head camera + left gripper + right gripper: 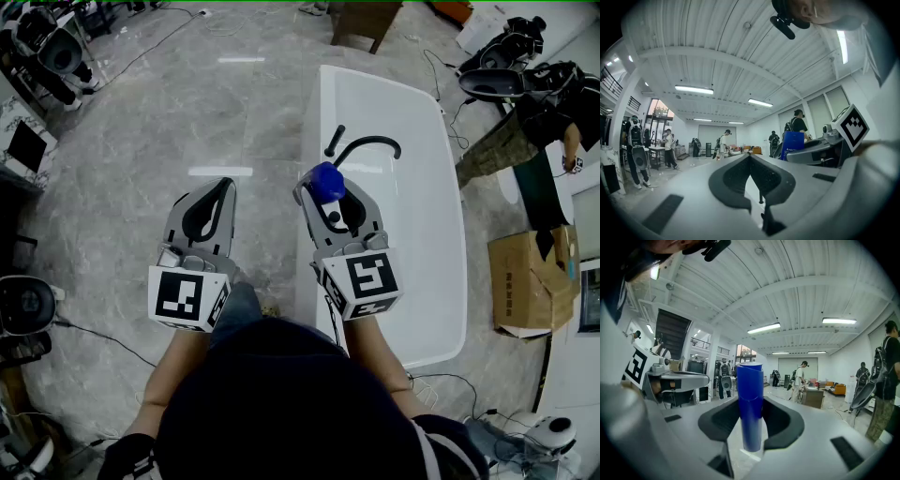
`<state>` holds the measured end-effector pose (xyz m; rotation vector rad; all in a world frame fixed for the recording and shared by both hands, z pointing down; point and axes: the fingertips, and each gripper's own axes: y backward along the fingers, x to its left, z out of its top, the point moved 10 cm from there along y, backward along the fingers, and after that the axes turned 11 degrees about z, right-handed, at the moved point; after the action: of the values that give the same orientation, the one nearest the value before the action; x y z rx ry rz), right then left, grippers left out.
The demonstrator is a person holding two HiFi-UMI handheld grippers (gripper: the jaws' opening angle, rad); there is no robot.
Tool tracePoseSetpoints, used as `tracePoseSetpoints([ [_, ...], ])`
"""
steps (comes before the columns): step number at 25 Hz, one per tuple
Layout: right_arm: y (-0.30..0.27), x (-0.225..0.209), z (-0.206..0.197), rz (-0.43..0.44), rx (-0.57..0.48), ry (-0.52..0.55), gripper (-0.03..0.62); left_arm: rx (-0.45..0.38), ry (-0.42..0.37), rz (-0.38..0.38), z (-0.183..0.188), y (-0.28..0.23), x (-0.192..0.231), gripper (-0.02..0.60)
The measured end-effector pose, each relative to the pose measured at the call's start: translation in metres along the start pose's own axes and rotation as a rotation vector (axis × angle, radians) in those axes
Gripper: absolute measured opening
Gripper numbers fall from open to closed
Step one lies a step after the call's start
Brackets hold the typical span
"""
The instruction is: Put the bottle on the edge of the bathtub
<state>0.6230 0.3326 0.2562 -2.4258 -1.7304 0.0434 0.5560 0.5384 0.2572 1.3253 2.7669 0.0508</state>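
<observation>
A blue bottle (pixel 326 181) stands upright between the jaws of my right gripper (pixel 326 194), which is shut on it above the left rim of the white bathtub (pixel 314 131). In the right gripper view the bottle (pixel 750 404) fills the gap of the right gripper (pixel 751 417), with the pads pressing on both sides of it. My left gripper (pixel 224 185) hovers over the floor to the left of the tub, jaws shut and empty. Its own view shows the left gripper (pixel 750 157) with tips meeting, and the bottle (pixel 793 144) off to the right.
A black faucet (pixel 367 145) arches over the tub's far part. A cardboard box (pixel 530 281) and a person (pixel 539 112) are to the right of the tub. Camera gear (pixel 42 47) and cables lie on the grey floor to the left. Several people stand in the room.
</observation>
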Motion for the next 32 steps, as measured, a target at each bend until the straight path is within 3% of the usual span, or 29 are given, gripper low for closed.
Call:
tracePoseSetpoints([
  [9, -0.046, -0.032, -0.010, -0.015, -0.007, -0.027, 0.166, 0.001, 0.018, -0.031, -0.017, -0.060, 0.024, 0.023],
  [17, -0.124, -0.105, 0.000, -0.061, -0.009, -0.012, 0.166, -0.007, 0.020, -0.091, -0.023, -0.173, 0.055, 0.023],
  [27, -0.258, -0.181, 0.026, -0.150, -0.022, -0.044, 0.166, -0.011, 0.020, -0.192, -0.029, -0.325, 0.132, 0.023],
  [32, -0.287, -0.201, 0.020, -0.164, -0.001, -0.061, 0.166, 0.002, 0.043, -0.214, -0.040, -0.359, 0.143, 0.023],
])
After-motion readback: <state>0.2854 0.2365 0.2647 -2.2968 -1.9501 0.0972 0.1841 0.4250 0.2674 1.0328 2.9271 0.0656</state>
